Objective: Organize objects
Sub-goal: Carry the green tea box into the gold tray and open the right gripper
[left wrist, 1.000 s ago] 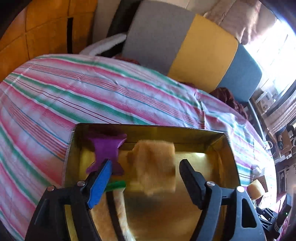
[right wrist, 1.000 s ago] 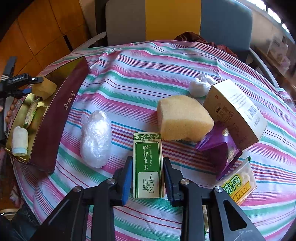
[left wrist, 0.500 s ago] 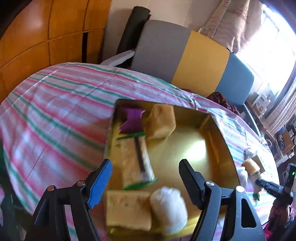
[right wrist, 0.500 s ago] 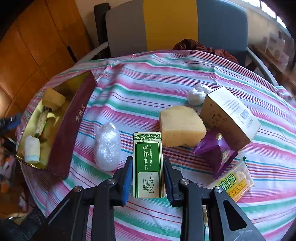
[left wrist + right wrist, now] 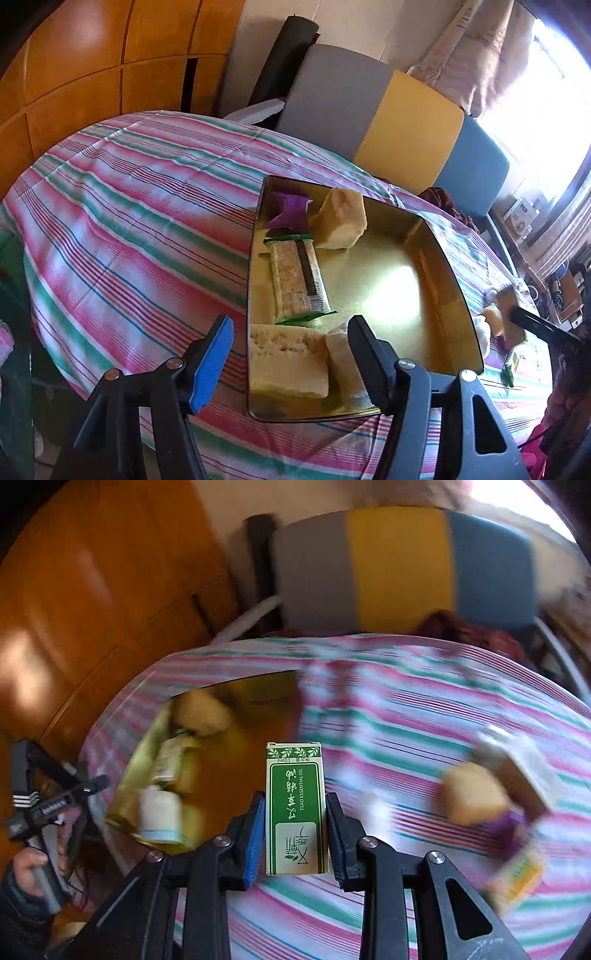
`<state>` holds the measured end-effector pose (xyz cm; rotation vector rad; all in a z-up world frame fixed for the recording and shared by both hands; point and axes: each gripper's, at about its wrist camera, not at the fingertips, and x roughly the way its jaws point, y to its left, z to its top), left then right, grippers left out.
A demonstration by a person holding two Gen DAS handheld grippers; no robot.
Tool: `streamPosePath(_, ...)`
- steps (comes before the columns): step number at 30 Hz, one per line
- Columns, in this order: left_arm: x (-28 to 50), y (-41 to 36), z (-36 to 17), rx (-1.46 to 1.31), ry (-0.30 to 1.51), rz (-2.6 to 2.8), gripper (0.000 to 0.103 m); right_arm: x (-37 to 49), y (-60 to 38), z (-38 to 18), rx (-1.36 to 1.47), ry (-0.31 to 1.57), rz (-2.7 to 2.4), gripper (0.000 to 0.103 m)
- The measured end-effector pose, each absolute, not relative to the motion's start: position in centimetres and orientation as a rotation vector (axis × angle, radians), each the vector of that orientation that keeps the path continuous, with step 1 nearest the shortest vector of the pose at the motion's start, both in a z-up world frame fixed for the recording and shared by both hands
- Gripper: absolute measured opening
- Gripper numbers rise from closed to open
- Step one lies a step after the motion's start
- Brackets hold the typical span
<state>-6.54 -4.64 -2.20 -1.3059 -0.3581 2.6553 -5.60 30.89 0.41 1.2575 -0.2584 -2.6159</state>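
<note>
Left fingers: your left gripper (image 5: 288, 341) is hanging with its fingers spread and nothing pinched between them; its jaws have just been closing in part, and it is pointing down over the near end of the gold tray (image 5: 456, 295).
Right fingers: your right gripper (image 5: 295, 825) is pinching the green essential-oil box (image 5: 295, 808) by its two long sides, pads pressing on the card, with the box standing up out of the jaws and clear of the cloth.
Gold tray: it is lying on the striped tablecloth (image 5: 129, 221), left of the loose pile, long way running near to far.
Tray contents: a purple packet (image 5: 290, 210) is sitting in the far left corner, a yellow sponge block (image 5: 341, 221) just to its right, a clear-wrapped bar with green ends (image 5: 299, 282) is lying along the left wall, and a second sponge slab (image 5: 286, 363) and a white wrapped roll (image 5: 341, 356) are touching each other at the near end.
Right half of tray: it is showing bare gold with a bright glare patch.
Loose items: in the right wrist view, badly blurred, a yellow sponge (image 5: 472, 794) is lying on the cloth to the right, with a tan carton (image 5: 524, 779) just beyond it and a yellow-green packet (image 5: 517, 878) nearer; what else is there you cannot tell.
Your hand: it is gripping the left tool's handle (image 5: 40, 853) at the near left of the right wrist view.
</note>
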Motion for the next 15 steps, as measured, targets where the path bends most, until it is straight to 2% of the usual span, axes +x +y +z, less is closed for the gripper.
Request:
streamPosePath(6,-6.1,-6.1,-2.6,-1.3,-0.369,2.679,0.06,-11.6,20.9,-1.7,1.36,-0.185,-2.475,0.031)
streamPosePath(15,-6.2,-8.5,-4.0,-1.325,-0.453,2.696,0.06,-18.9,13.4,-7.4,1.555,-0.249,-2.418,0.033)
